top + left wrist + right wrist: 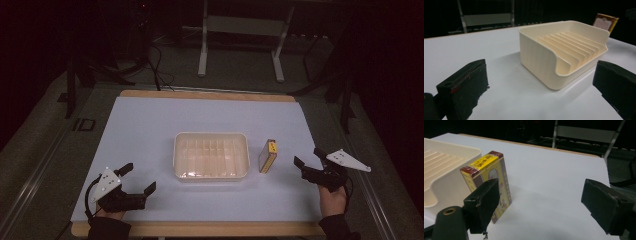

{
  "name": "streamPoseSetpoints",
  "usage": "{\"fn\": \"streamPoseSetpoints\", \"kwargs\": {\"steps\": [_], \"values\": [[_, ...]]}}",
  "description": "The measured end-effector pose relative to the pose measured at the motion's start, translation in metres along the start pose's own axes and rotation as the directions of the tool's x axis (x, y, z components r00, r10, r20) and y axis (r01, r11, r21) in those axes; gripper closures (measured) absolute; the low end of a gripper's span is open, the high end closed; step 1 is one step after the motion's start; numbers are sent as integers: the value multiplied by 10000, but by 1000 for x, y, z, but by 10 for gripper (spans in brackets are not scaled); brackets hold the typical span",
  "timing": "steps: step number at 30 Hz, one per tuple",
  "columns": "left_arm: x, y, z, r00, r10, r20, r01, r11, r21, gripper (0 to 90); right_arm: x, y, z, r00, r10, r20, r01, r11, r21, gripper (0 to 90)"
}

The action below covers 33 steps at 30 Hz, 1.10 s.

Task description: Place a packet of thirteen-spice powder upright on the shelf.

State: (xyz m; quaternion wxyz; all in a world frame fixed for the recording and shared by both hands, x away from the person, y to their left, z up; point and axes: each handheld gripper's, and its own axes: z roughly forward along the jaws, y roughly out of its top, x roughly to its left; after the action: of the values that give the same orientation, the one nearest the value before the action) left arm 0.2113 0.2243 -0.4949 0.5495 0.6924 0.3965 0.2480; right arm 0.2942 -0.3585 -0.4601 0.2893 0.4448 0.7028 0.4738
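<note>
The right gripper (pixel 307 156) hangs low over the white counter (pixel 150 125), just to the right of the small yellow box (pixel 268 156), and its fingers (pixel 485 200) are spread wide with nothing between them. In the right gripper view the box (pixel 487 182) stands upright on a narrow edge, its yellow and dark red top face up, partly behind the near finger; whether that finger touches it cannot be told. The far finger (pixel 601 205) sits well off to the side over bare counter. So the box is ungrasped, standing on the counter just beside the right end of the cream tray (pixel 211 175), a slim gap between them.

Over on the other side, the left gripper (pixel 137 178) rests near the front left edge of the counter, well apart from the tray. Its fingers (pixel 465 85) are released too, wide apart and gripping nothing. The left gripper view looks straight across at the tray (pixel 536 60), showing its ribbed floor and a dipped front corner, with the top of the box (pixel 605 22) peeking up behind the tray's far wall.
</note>
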Motion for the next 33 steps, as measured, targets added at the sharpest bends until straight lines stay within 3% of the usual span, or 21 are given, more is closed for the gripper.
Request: {"fn": "streamPoseSetpoints", "kwargs": {"steps": [9, 13, 17, 19, 25, 28, 33], "values": [[0, 0, -2, 10000, -4, -83, 3, 10000, -66, 1, -2, 3, 5, 9994, -47, -330, 54, 9997, 218, 152], [0, -1, -2, 10000, 0, -74, 0, 10000, -61, 1, -4, 6, 7, 9970, -181, -758, 207, 9992, 341, 152], [0, -1, -2, 10000, -15, -46, 14, 10000, -81, 1, -5, 12, 8, 9890, -420, -1419, 484, 9979, 423, 148], [0, -1, -2, 10000, -19, -8, 19, 10000, -61, 1, -4, 13, 8, 9816, -499, -1842, 610, 9966, 547, 146], [0, -1, -2, 10000, -9, 61, 9, 10000, -38, 1, -6, 15, 9, 9633, -929, -2519, 1162, 9901, 790, 146], [0, -1, -2, 9999, -41, 100, 41, 10000, -37, 1, -8, 15, 8, 9484, -1039, -2996, 1387, 9855, 974, 146], [0, -1, -1, 9999, -45, 121, 46, 10000, -25, 1, -9, 17, 8, 9142, -1563, -3739, 2183, 9673, 1295, 146]]}}
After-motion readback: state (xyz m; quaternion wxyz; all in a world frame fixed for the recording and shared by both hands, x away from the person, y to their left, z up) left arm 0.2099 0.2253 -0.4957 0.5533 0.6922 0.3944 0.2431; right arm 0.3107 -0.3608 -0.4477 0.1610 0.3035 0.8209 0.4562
